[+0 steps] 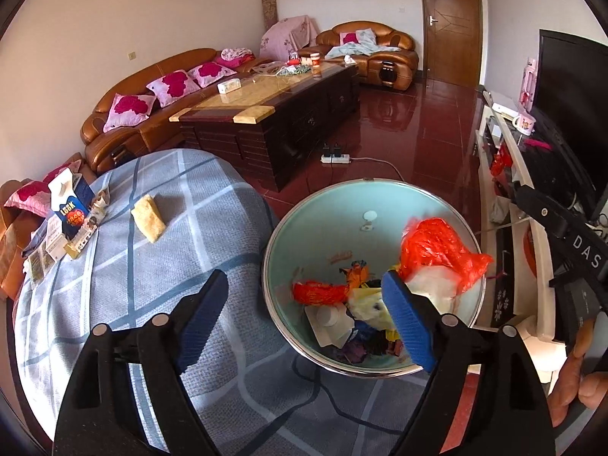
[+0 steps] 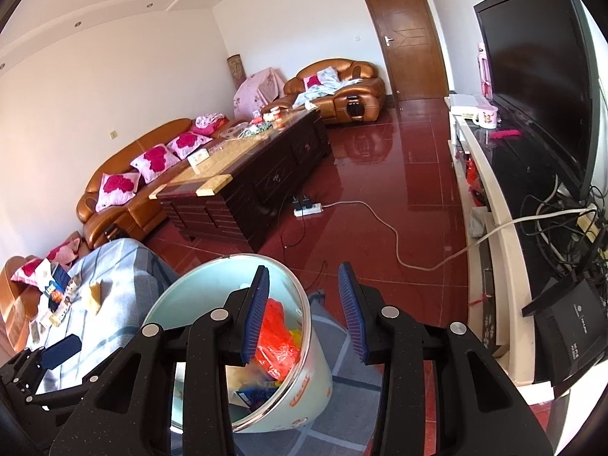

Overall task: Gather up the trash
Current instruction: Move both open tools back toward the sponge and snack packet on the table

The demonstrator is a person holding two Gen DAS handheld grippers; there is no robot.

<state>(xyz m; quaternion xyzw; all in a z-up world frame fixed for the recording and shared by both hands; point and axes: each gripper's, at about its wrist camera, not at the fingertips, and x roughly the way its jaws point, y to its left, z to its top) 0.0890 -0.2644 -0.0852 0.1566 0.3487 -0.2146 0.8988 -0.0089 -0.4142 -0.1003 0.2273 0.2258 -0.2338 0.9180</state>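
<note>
A lot of trash is already seen inside the pale green bin [image 1: 304, 205]: a red plastic bag [image 1: 437, 250], an orange wrapper [image 1: 319, 292], a white cup [image 1: 330, 316] and more scraps. The bin stands on the grey checked cloth, at the edge of the tabletop [image 1: 152, 266].

More is left to be picked up. A yellow sponge [image 1: 149, 219], a blue milk carton [image 1: 70, 205] and some small packets [image 1: 81, 241] are still lying on the far side of the tabletop.

The left claw [image 1: 304, 315] is spread wide and nothing is held in it. The right claw [image 2: 304, 311] is released too, empty, above the bin's rim.
</note>
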